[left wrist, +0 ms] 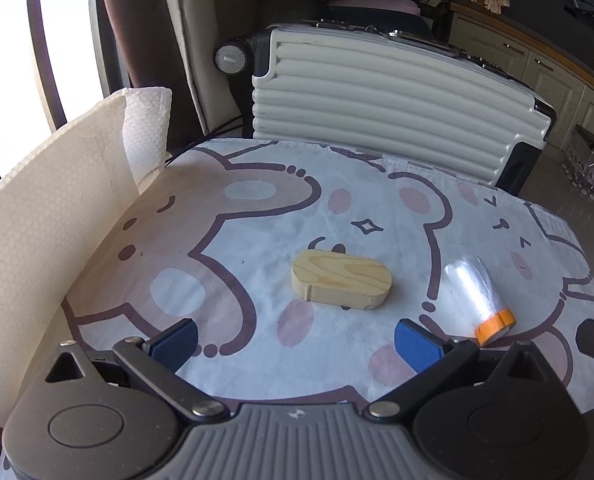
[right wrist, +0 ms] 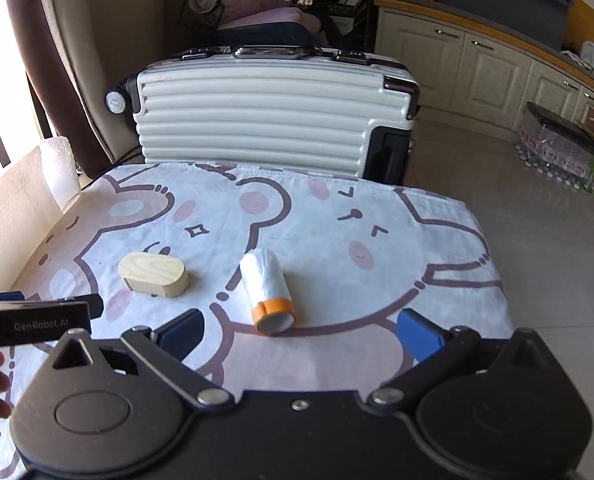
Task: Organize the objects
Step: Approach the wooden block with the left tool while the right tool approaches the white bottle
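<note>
Nearest, two grippers hover over the bear-print cloth [left wrist: 257, 208]: the left gripper [left wrist: 297, 340] and the right gripper [right wrist: 301, 334], each with jaws spread wide and holding nothing. Just beyond lie two objects, apart: one oval wooden block [left wrist: 341, 280] to the left and one white bag roll [right wrist: 268, 292] with an orange collar, on its side, to the right. Farthest stands one white ribbed suitcase [right wrist: 265, 116].

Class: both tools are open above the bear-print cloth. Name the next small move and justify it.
Probably ease the right tool forward around the roll with the orange end: it lies on its side just ahead of the open jaws, apart from the wooden block.
</note>
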Demonstrator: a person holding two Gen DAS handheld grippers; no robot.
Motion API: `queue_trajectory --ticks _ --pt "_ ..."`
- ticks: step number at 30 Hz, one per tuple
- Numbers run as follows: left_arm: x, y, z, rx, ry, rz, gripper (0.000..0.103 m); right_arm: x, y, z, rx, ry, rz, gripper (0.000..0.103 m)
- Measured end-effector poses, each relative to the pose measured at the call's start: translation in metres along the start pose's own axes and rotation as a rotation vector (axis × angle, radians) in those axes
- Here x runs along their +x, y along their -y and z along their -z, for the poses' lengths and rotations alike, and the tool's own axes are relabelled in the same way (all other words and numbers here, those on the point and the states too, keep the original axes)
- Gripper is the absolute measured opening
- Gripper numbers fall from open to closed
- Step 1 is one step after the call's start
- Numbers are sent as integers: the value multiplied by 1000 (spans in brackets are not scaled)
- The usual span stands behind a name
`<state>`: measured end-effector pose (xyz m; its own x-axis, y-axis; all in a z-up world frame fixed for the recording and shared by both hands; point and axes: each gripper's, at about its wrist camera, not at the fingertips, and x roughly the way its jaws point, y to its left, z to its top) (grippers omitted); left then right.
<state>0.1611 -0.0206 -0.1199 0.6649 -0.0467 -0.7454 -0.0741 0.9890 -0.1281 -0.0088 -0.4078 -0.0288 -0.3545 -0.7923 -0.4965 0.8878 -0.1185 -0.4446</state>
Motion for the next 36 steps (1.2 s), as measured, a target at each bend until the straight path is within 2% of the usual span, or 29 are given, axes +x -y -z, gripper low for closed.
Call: queue_trajectory --ticks 3,7,11,14,21,28,33,36 --pt "9 7 -1 58 22 -9 103 14 0 -9 -20 -8 21 103" --pt "22 18 -1 132 36 -1 103 33 3 -14 39 -18 40 103" --pt "33 25 -1 164 54 7 103 48 5 -8 129 -18 70 94" --pt "42 26 -1 156 64 23 103 60 3 -4 168 -26 65 90" --pt "60 26 -1 140 79 57 103 88 -10 -1 112 -41 69 88" --pt "73 23 -1 120 60 73 103 108 -6 8 121 -89 66 83" --pt "78 21 -1 93 53 87 103 113 -7 10 127 -108 19 73" --pt "79 21 -1 85 56 94 103 113 -10 9 114 -113 -14 60"
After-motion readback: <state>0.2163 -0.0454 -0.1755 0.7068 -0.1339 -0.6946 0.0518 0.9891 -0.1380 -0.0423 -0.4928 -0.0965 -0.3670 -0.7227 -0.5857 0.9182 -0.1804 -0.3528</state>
